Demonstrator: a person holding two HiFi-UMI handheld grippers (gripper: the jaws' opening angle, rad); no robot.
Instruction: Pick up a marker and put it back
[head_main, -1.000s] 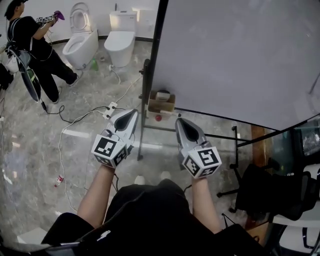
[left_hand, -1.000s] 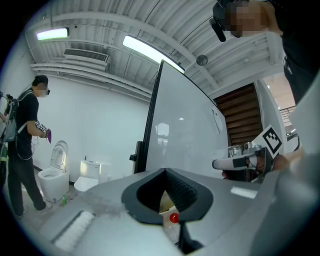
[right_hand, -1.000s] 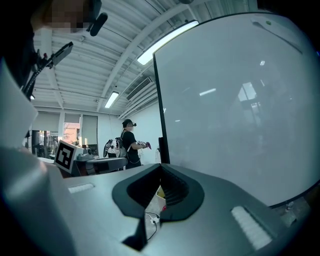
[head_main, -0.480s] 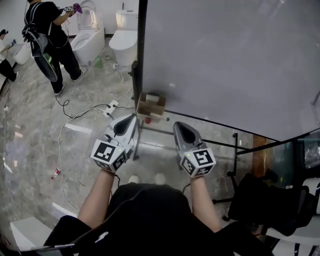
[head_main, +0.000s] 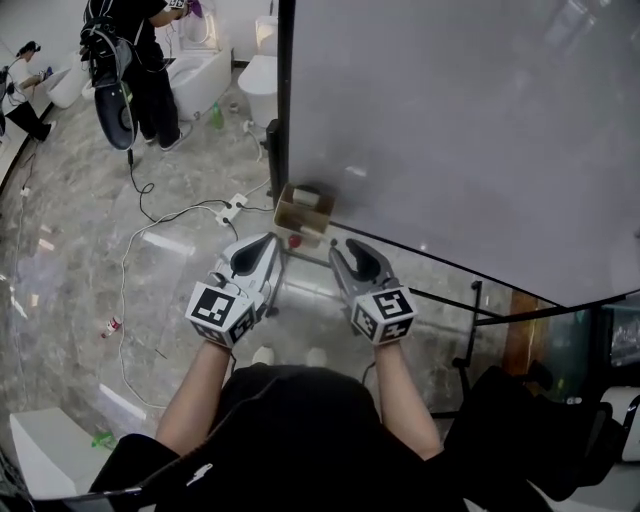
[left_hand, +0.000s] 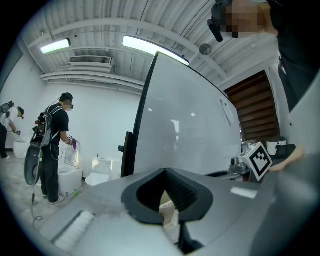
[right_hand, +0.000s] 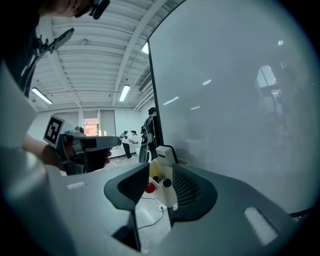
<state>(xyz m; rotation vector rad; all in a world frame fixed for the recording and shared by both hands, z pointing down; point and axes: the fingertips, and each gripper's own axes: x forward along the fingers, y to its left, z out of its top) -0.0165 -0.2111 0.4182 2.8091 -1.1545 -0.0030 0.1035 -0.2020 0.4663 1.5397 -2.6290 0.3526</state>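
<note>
R gripper (right_hand: 160, 174): jaws stand well apart, just been opening, nothing pressed betw. the pads. Through the gap shows a cardboard box (right_hand: 171, 196), ahead of the tips, not touching. L gripper (left_hand: 164, 171): jaw tips together, nothing in them. Head view: both held side by side in front of the body, box just beyond and betw. their tips.

Only print to read: black-and-white square codes on R cube (head_main: 383, 315) and L cube (head_main: 222, 312).

Box is open-topped and sits at lower L corner of whiteboard (head_main: 450, 130), against black frame post (head_main: 284, 100). Inside: red-capped marker (right_hand: 149, 188) and black-capped marker (right_hand: 166, 183), cap ends toward R gripper, side by side. Pale block (right_hand: 165, 151) rests on box's top edge.

Board fills the R and centre; its bottom edge runs down to the R. L of the post, marble floor (head_main: 70, 250) is open, crossed by white cable (head_main: 130, 270) running to power strip (head_main: 236, 208).

Far L: person in black (head_main: 140, 50) stands by white toilet (head_main: 265, 78).
</note>
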